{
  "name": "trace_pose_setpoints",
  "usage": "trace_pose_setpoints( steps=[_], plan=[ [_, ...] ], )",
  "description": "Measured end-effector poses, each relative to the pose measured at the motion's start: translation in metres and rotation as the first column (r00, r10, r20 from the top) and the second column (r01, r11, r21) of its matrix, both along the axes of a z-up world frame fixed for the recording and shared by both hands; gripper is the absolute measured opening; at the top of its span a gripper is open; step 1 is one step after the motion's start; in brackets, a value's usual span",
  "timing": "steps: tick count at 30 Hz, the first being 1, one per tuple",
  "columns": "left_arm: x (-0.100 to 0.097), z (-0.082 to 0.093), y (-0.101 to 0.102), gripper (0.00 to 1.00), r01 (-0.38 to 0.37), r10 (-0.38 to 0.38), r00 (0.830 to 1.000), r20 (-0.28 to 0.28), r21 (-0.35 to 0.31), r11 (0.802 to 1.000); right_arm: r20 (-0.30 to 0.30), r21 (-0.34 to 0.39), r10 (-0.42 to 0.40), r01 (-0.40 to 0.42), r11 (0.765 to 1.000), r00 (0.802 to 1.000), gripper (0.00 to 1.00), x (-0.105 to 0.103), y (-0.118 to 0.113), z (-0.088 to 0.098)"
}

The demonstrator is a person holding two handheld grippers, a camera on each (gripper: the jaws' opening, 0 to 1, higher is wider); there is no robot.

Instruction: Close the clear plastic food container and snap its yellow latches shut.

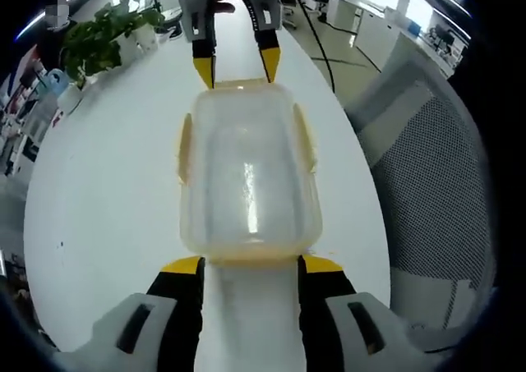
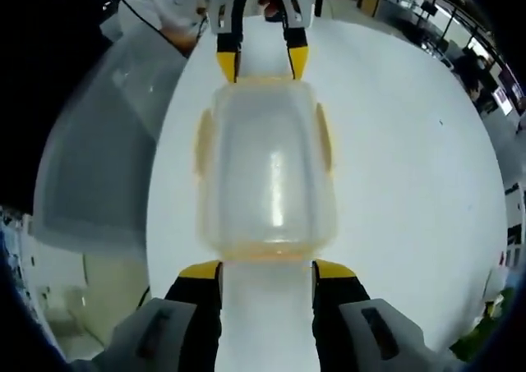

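Clear plastic food container (image 1: 248,175) lidded on white surface (image 1: 107,199); left gripper (image 1: 249,265) and right gripper (image 2: 267,268) spread wide at opposite ends, gripping nothing

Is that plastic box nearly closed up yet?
The lid appears seated on the clear container. Both grippers, left and right, sit open at opposite ends, holding nothing. The yellow side latches seem to flare outward, so snapping them looks left to do.

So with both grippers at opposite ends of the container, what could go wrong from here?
The left gripper and right gripper stand open at either short end of the clear container; uneven pushing could slide it across the smooth white table. The yellow side latches look thin, so a jaw tip might slip off.
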State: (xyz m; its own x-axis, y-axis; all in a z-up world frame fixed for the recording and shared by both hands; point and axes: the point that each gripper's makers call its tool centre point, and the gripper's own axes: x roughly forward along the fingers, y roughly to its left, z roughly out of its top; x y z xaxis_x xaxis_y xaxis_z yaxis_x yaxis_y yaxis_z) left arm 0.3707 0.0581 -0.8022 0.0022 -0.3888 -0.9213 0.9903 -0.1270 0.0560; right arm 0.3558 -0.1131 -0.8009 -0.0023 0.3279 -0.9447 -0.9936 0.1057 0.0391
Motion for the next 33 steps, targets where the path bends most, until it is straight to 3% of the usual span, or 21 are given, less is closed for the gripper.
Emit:
trace_pose_setpoints(
  steps=[3, 5, 6, 7, 10, 13, 16, 18, 22, 23, 26, 29, 30, 31, 33],
  plan=[
    [0.004, 0.006, 0.0, 0.58, -0.054, 0.054, 0.998, 0.016, -0.048, 0.997, 0.008, 0.019, -0.085, 0.085, 0.996, 0.996, 0.44, 0.0, -0.006, 0.003],
    [0.001, 0.011, -0.001, 0.56, -0.114, 0.112, 0.993, -0.028, -0.083, 0.99, 0.021, 0.069, -0.188, 0.186, 0.98, 0.982, 0.41, 0.005, -0.005, 0.01],
    [-0.001, 0.014, -0.001, 0.56, -0.162, 0.155, 0.986, -0.063, -0.109, 0.981, 0.014, 0.104, -0.237, 0.235, 0.967, 0.971, 0.4, 0.006, -0.003, 0.014],
    [-0.001, 0.015, 0.0, 0.55, -0.188, 0.179, 0.981, -0.078, -0.122, 0.975, -0.023, 0.161, -0.305, 0.305, 0.939, 0.952, 0.39, 0.005, 0.003, 0.02],
    [-0.002, 0.015, 0.009, 0.53, -0.239, 0.227, 0.968, -0.103, -0.124, 0.963, -0.051, 0.214, -0.415, 0.416, 0.884, 0.908, 0.37, 0.01, 0.004, 0.028],
    [-0.002, 0.016, 0.008, 0.53, -0.287, 0.266, 0.951, -0.155, -0.127, 0.95, -0.064, 0.202, -0.457, 0.46, 0.865, 0.887, 0.35, 0.011, 0.002, 0.027],
    [0.003, 0.022, 0.005, 0.55, -0.31, 0.286, 0.944, -0.162, -0.15, 0.939, -0.076, 0.185, -0.493, 0.498, 0.847, 0.867, 0.35, 0.014, 0.003, 0.025],
    [0.004, 0.024, 0.003, 0.54, -0.339, 0.311, 0.933, -0.178, -0.151, 0.929, -0.1, 0.199, -0.534, 0.543, 0.816, 0.839, 0.33, 0.016, 0.007, 0.026],
    [0.005, 0.024, -0.001, 0.52, -0.405, 0.369, 0.902, -0.224, -0.14, 0.904, -0.107, 0.207, -0.558, 0.567, 0.797, 0.823, 0.31, 0.017, 0.011, 0.027],
    [0.003, 0.024, -0.001, 0.51, -0.449, 0.409, 0.877, -0.252, -0.127, 0.885, -0.113, 0.206, -0.563, 0.574, 0.793, 0.819, 0.32, 0.017, 0.011, 0.027],
    [0.003, 0.023, -0.001, 0.51, -0.525, 0.474, 0.828, -0.301, -0.114, 0.844, -0.104, 0.2, -0.571, 0.579, 0.79, 0.815, 0.33, 0.017, 0.01, 0.024],
    [0.006, 0.022, 0.0, 0.5, -0.588, 0.53, 0.781, -0.329, -0.105, 0.802, -0.122, 0.198, -0.603, 0.615, 0.764, 0.788, 0.33, 0.017, 0.008, 0.023],
    [0.007, 0.022, 0.001, 0.49, -0.62, 0.557, 0.753, -0.35, -0.096, 0.779, -0.129, 0.198, -0.616, 0.629, 0.752, 0.777, 0.33, 0.017, 0.007, 0.023],
    [0.008, 0.023, 0.001, 0.48, -0.638, 0.572, 0.737, -0.361, -0.092, 0.764, -0.14, 0.194, -0.633, 0.648, 0.737, 0.762, 0.33, 0.017, 0.006, 0.023],
    [0.011, 0.025, 0.001, 0.46, -0.673, 0.597, 0.706, -0.382, -0.097, 0.734, -0.137, 0.203, -0.646, 0.659, 0.724, 0.751, 0.36, 0.02, 0.005, 0.023]
  ],
)
